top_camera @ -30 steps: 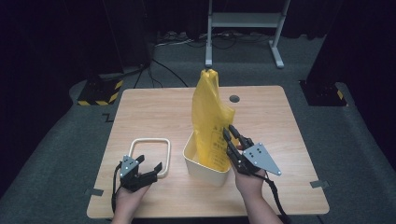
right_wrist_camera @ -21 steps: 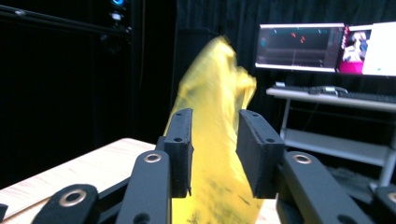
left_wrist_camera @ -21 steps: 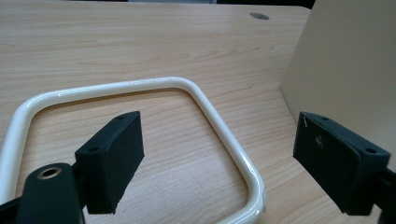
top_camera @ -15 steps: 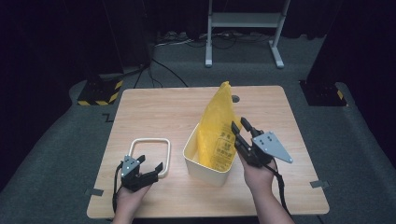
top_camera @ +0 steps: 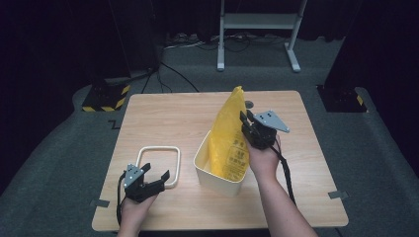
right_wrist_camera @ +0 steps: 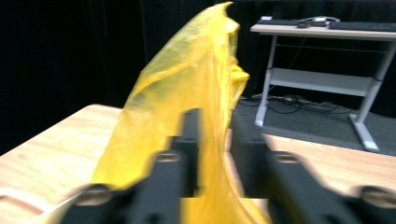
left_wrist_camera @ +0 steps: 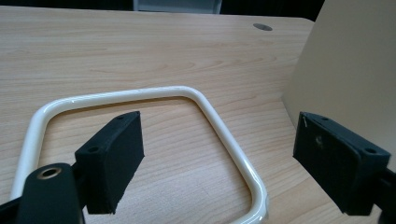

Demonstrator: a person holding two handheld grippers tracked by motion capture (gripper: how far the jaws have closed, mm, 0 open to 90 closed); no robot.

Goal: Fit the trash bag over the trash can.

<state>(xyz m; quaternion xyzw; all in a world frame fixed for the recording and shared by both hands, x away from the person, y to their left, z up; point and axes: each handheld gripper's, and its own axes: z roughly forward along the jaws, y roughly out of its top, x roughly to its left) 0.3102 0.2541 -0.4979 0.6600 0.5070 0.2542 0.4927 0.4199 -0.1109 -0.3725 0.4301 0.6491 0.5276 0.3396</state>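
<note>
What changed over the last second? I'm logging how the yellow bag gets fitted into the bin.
The right claw moved up the table and right, its jaws just closing on the yellow bag, which now leans that way. The left claw, open, the white ring and the cream bin stayed put.

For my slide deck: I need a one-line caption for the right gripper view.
Right gripper pinching a yellow plastic bag above a wooden table.
</note>
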